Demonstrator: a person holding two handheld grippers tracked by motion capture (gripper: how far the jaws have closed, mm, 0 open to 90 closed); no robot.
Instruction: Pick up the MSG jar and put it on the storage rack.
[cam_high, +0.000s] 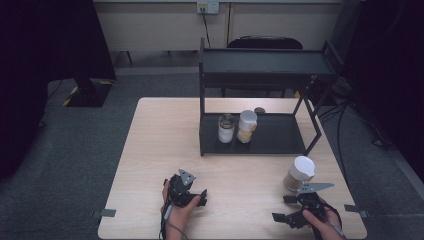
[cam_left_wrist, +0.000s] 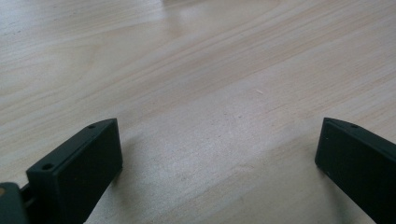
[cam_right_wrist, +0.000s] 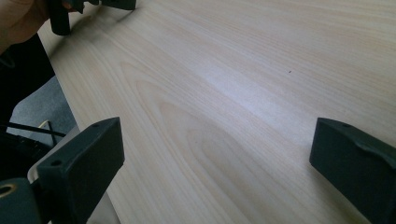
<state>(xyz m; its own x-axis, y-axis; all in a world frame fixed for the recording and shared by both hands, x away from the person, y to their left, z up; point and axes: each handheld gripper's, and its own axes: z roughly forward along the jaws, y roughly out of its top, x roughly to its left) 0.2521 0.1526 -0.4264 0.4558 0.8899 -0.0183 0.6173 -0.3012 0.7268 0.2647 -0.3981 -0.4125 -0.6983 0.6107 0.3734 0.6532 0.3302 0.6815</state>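
A person holds a black two-jaw left gripper (cam_high: 192, 196) low over the pale wooden table (cam_high: 150, 150), near its front edge; in the left gripper view its two black jaws stand wide apart with only bare wood between them, so it is released and holds nothing; the black right gripper (cam_high: 286, 208) sits near the front right corner of the table, and in the right gripper view its jaws are also spread wide over bare wood, holding nothing; that view also shows the table's front edge, a bit of grey floor (cam_right_wrist: 32, 105) past it, and the other hand with its gripper far off at the top left; the thing nearest the right gripper is a round jar with a white lid and tan stuff inside (cam_high: 300, 173); it stands upright on the table, just beyond the right gripper and apart from it; farther back stands a black metal two-level shelf rack (cam_high: 270, 62); on its lower shelf a small jar with a dark lid and white stuff inside (cam_high: 226, 128) and a white-lidded jar of tan stuff (cam_high: 247, 126) stand upright side by side, very close together; a small dark round thing (cam_high: 259, 110) lies just behind them, too small to tell what it is.
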